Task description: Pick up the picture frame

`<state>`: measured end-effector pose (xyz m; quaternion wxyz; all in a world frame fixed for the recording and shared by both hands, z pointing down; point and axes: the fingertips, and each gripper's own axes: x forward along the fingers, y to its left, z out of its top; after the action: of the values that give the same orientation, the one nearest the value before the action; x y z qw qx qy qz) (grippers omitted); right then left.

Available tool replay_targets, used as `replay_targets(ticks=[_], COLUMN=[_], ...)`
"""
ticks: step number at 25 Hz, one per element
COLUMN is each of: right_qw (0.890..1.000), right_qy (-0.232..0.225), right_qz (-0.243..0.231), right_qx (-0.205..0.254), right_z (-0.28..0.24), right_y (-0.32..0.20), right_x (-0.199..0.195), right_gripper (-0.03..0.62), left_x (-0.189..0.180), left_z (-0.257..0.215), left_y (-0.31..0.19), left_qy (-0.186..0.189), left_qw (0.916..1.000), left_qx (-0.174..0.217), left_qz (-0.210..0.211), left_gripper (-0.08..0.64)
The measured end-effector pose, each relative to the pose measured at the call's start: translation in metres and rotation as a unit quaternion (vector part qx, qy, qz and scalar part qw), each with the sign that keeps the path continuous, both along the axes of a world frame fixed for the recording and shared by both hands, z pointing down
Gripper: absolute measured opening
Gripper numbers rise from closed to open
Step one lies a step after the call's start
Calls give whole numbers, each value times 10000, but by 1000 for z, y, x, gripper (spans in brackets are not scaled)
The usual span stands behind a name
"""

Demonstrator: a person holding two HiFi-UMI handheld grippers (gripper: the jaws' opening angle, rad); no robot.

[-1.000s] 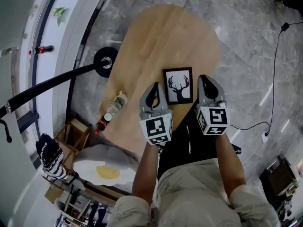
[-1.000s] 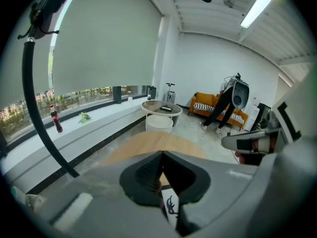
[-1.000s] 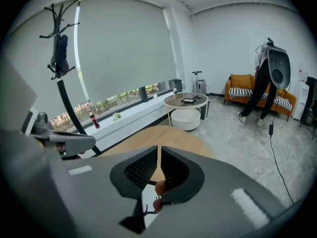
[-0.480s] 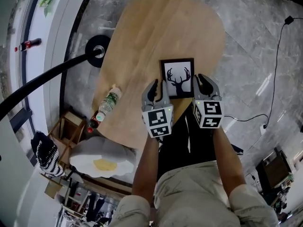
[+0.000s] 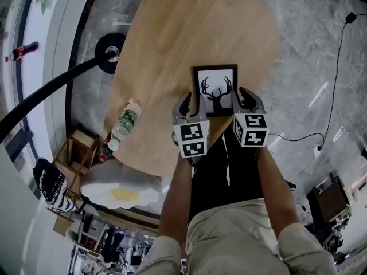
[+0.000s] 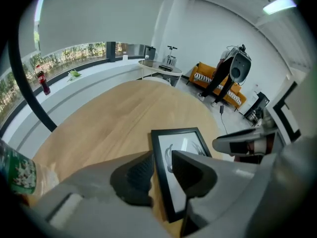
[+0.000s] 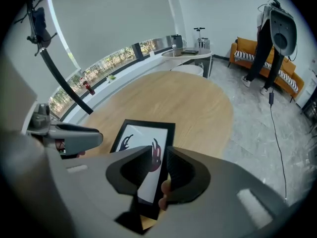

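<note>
Grey marble floor surrounds an oval wooden table. White walls curve along a band of windows above a white ledge. An orange sofa stands far back; a ceiling light glows overhead

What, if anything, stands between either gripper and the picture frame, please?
Nothing visible does. Both jaws have just been opening: the left gripper straddles the left edge of the picture frame, the right gripper its right edge, pads not yet pressing. The bottle lies off to the side on the table.
</note>
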<state>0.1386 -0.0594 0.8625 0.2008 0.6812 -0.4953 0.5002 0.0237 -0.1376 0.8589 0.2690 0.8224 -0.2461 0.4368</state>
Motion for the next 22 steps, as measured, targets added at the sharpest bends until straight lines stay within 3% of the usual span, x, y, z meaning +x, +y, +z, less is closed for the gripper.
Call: replay_targets(ticks=[6,22], right_qw=[9988,9958], right_qy=[-243,-493], right_qz=[-71,-161], right_qx=[-416,-751], right_z=[28,49], right_y=[10,18], right_x=[-4,-12], right_gripper=[123,114], left_x=[-6,-8], left_z=[31,57], left_y=[11,24], left_qy=[-195,-374], left_qw=[9994,9976], left_qx=[-281,-589], left_qz=[-71,-1], left_gripper=[135,138])
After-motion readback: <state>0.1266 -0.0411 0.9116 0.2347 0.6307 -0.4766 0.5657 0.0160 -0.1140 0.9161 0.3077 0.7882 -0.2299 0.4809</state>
